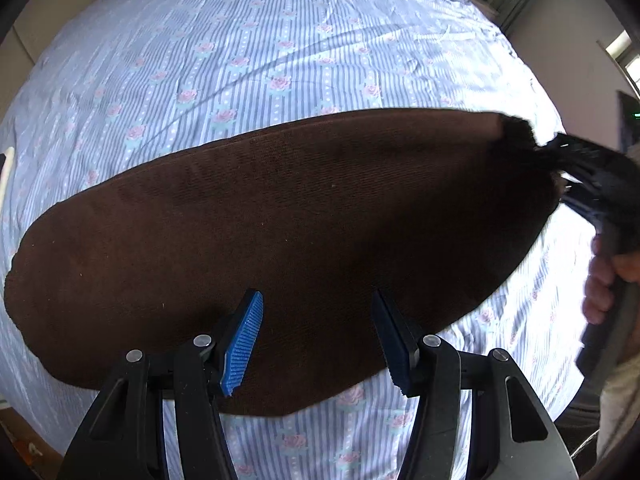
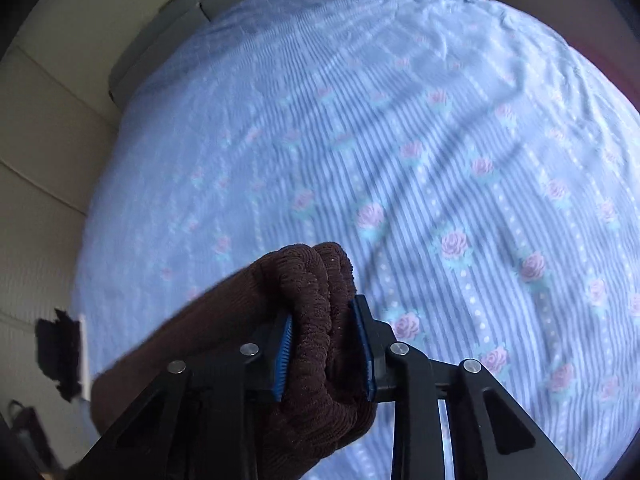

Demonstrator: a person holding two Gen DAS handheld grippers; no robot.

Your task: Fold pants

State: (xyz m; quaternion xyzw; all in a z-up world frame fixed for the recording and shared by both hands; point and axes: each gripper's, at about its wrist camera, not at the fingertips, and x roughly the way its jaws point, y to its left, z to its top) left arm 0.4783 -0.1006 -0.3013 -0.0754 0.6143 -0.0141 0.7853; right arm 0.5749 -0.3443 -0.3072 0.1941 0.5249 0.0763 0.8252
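Note:
Dark brown knit pants [image 1: 280,240] lie stretched flat across the bed in the left wrist view, running from lower left to upper right. My left gripper [image 1: 316,340] is open and empty, its blue pads hovering over the pants' near edge. My right gripper [image 2: 326,356] is shut on a bunched end of the pants [image 2: 316,288], lifted above the sheet. In the left wrist view the right gripper [image 1: 576,164] holds the pants' far right end, with a hand on its handle.
The bed sheet [image 1: 280,40] is pale blue striped with pink roses, and it also shows in the right wrist view [image 2: 440,160]. Beige floor tiles [image 2: 48,140] lie to the bed's left. A dark object [image 2: 60,356] sits near the bed's left edge.

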